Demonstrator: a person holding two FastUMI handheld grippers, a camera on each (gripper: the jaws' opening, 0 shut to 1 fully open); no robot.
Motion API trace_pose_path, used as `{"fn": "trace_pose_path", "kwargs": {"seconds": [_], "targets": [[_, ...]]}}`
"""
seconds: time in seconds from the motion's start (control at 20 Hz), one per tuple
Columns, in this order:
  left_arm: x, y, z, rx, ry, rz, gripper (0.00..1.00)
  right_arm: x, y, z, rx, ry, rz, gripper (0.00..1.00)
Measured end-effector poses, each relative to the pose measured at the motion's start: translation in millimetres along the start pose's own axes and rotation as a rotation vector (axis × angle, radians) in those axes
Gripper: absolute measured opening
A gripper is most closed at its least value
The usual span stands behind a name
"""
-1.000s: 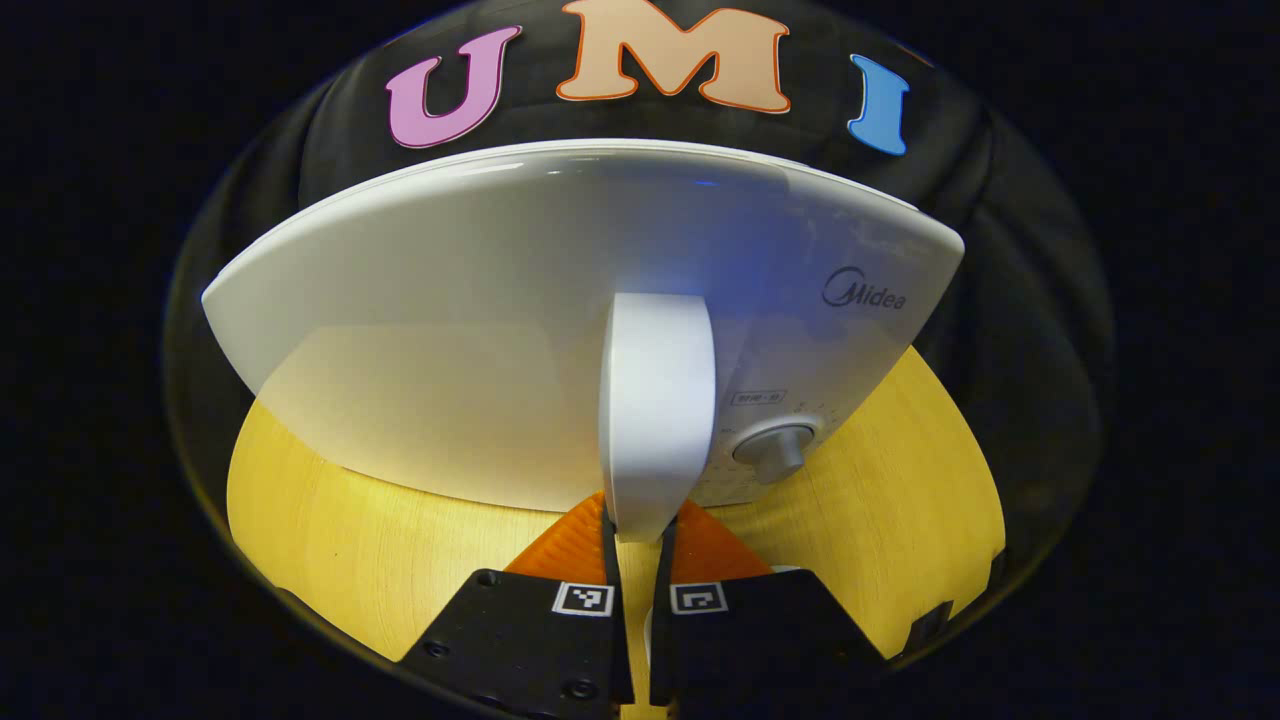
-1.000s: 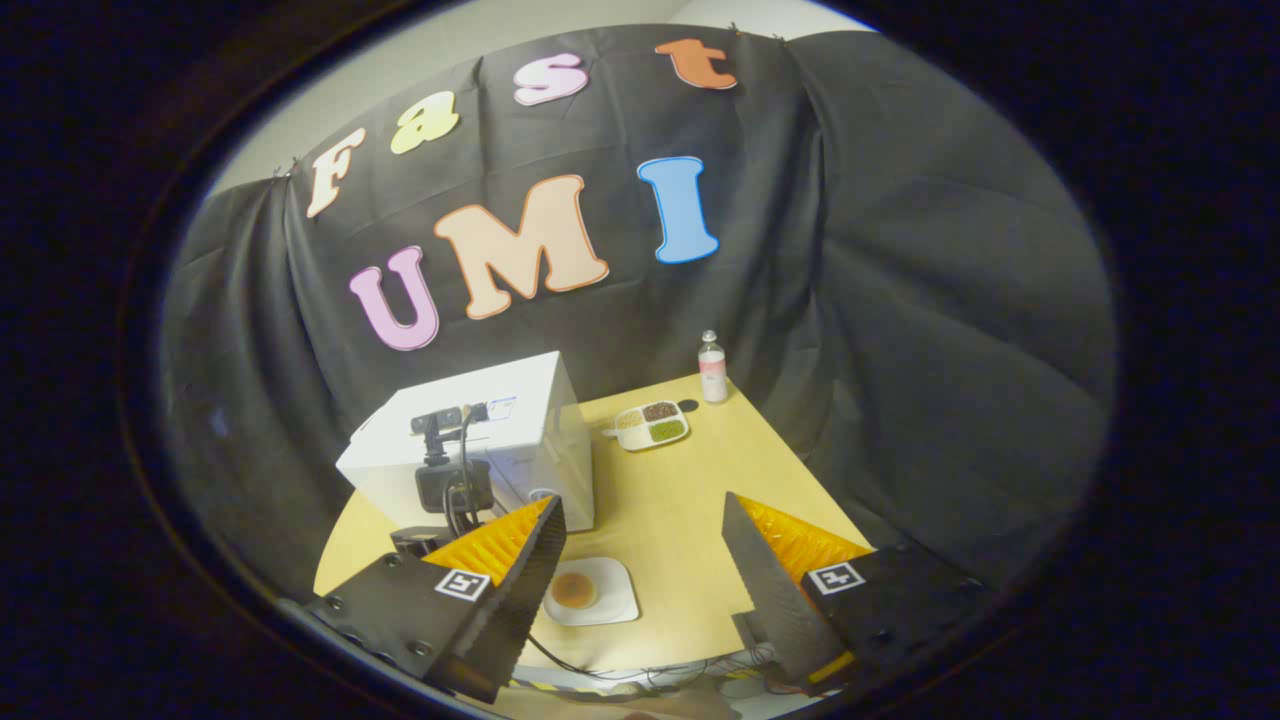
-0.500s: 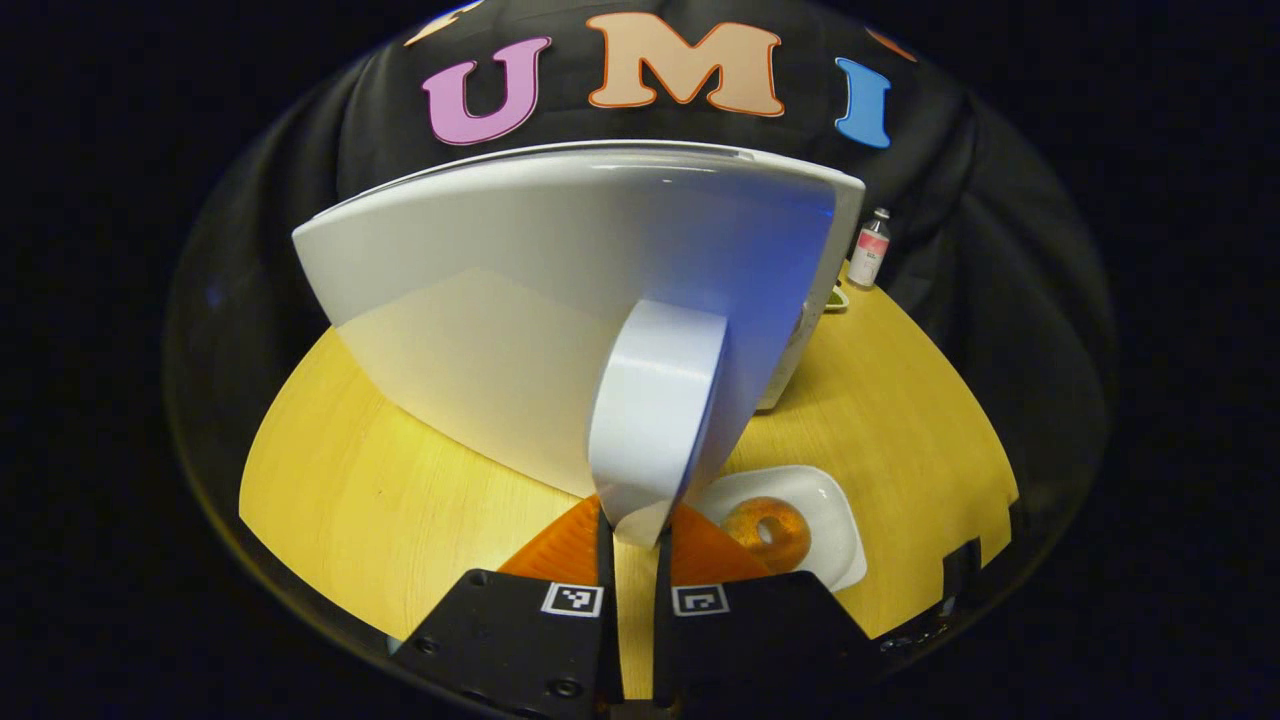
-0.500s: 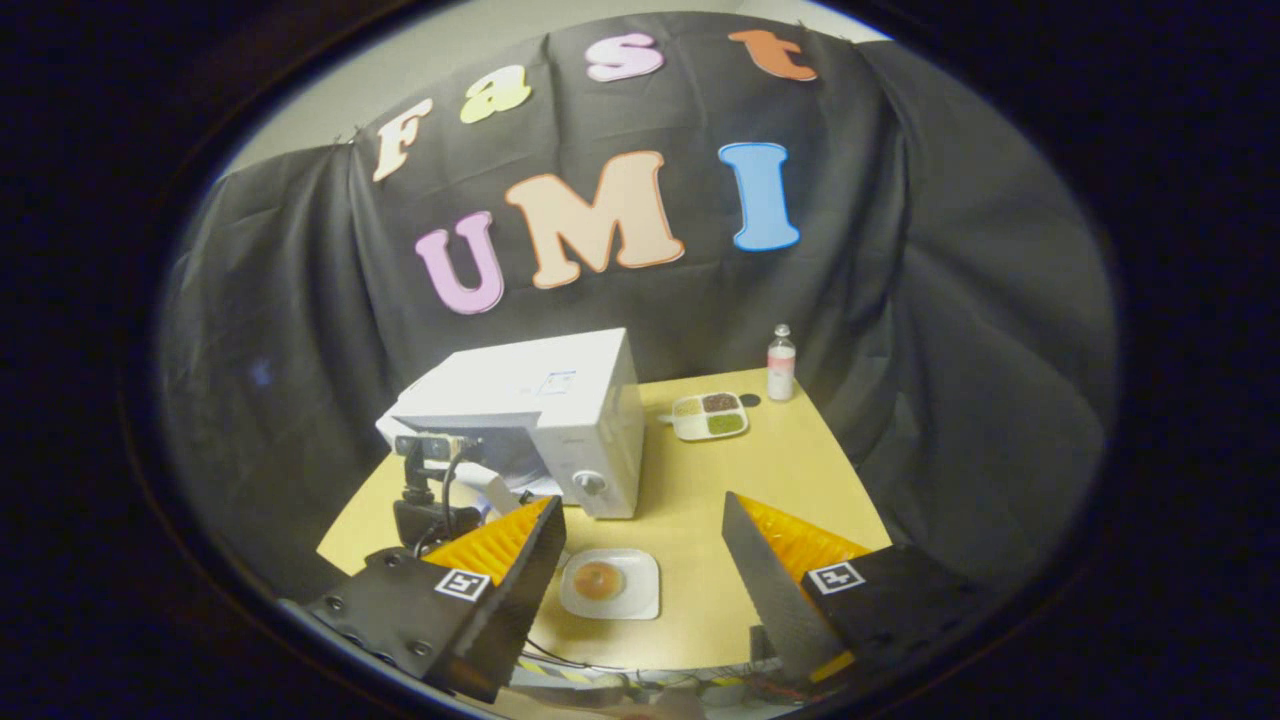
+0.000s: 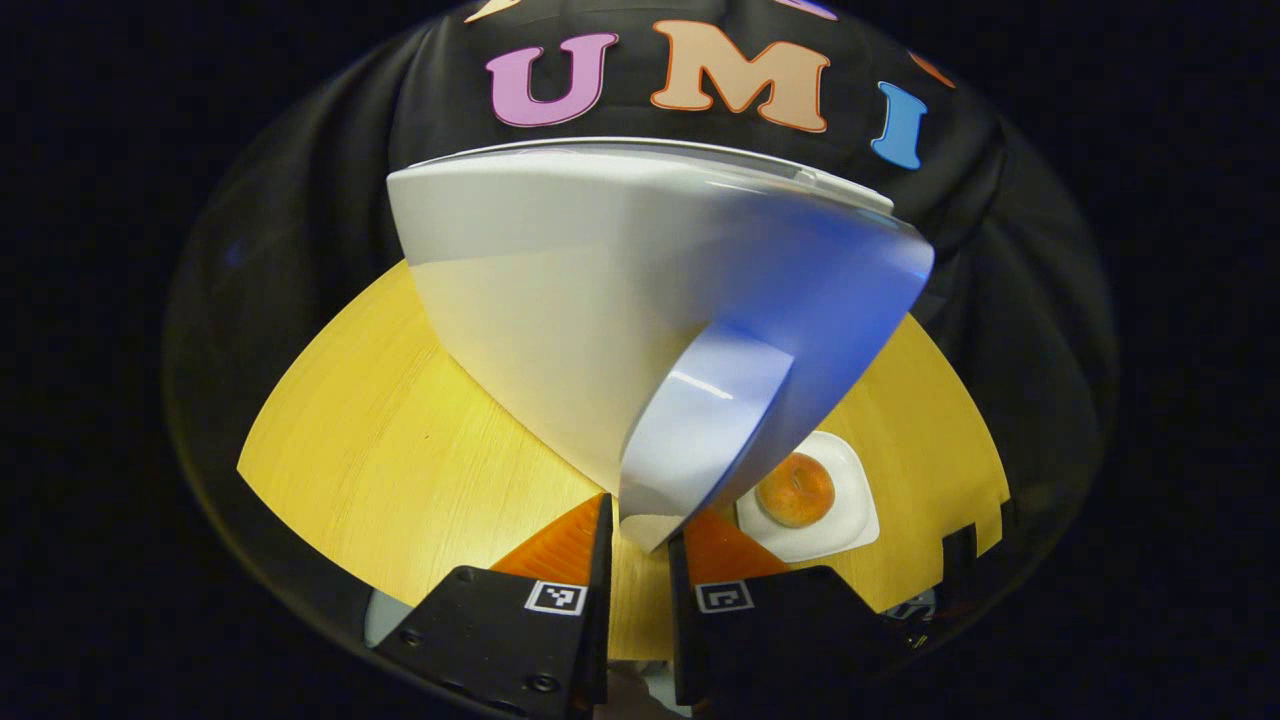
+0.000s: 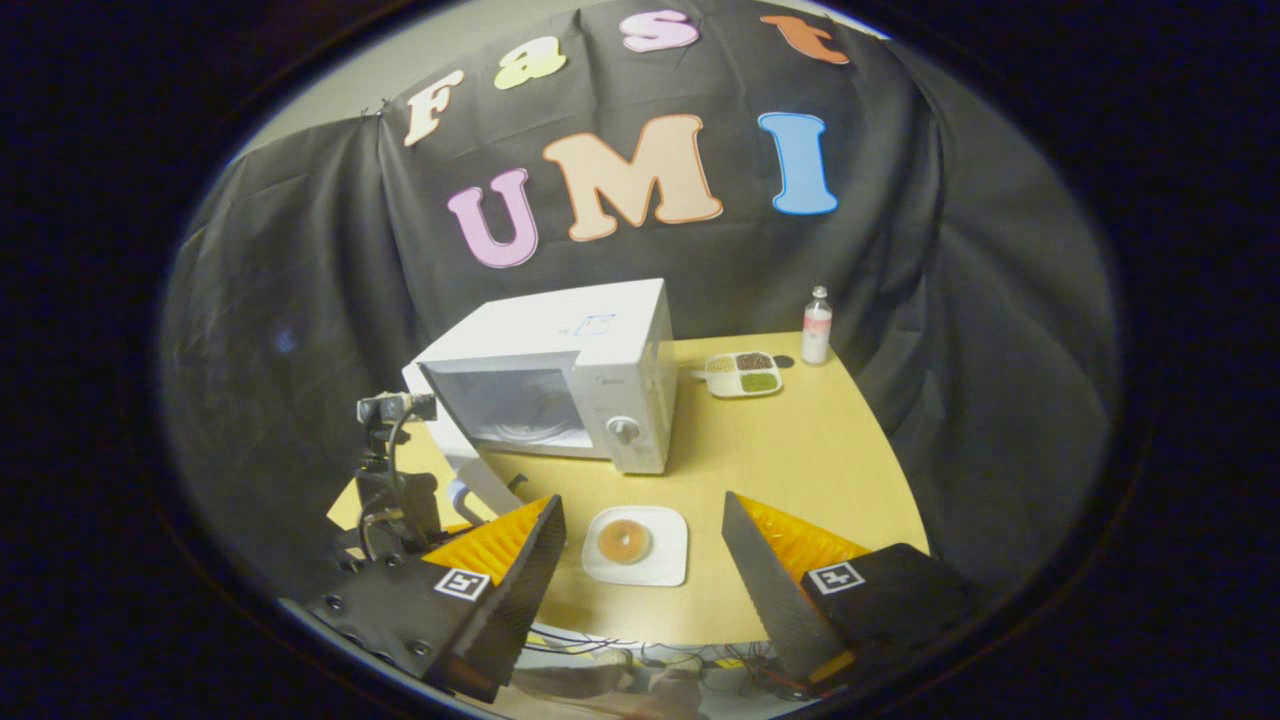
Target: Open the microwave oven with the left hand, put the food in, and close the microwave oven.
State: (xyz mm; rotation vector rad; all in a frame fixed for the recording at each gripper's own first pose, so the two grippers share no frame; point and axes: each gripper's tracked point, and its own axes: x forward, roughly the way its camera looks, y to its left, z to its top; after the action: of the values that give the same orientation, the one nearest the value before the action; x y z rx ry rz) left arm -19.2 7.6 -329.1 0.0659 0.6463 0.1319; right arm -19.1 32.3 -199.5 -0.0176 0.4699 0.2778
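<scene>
Wooden table (image 6: 800, 470) bears open microwave (image 6: 600, 345), doughnut plate (image 6: 665, 555).

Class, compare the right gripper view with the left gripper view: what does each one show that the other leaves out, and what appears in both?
Right gripper view: the microwave's open cavity, its knob, a divided snack tray and a bottle.

Left gripper view: the left gripper close up, jaws closed on the door handle, and the door's outer face.

Both: the doughnut on its white plate and the wooden table.
</scene>
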Motion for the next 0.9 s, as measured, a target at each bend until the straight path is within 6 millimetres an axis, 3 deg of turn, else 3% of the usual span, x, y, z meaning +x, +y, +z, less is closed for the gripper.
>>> {"fn": "trace_pose_path", "kwargs": {"seconds": [0.1, 0.2, 0.4, 0.45, 0.65, 0.9], "targets": [[-8, 12, -6, 0.009, 0.004, 0.02, 0.29, 6, 3, -8, -0.012, 0.022, 0.0, 0.99], [-16, 26, -8, 0.017, -0.003, 0.046, 0.4, 11, 9, -16, -0.024, 0.045, 0.009, 0.99], [-34, 53, -11, -0.017, -0.01, 0.087, 0.66, 29, 18, -34, -0.051, 0.112, 0.038, 0.99], [-39, 60, -12, -0.027, -0.015, 0.096, 0.79, 35, 19, -40, -0.058, 0.134, 0.045, 0.99], [-59, 84, -28, -0.054, 0.005, 0.137, 0.98, 61, 27, -65, -0.105, 0.221, 0.084, 1.0], [-83, 118, -41, -0.146, 0.019, 0.217, 1.0, 96, 35, -104, -0.139, 0.355, 0.127, 1.0]]}}
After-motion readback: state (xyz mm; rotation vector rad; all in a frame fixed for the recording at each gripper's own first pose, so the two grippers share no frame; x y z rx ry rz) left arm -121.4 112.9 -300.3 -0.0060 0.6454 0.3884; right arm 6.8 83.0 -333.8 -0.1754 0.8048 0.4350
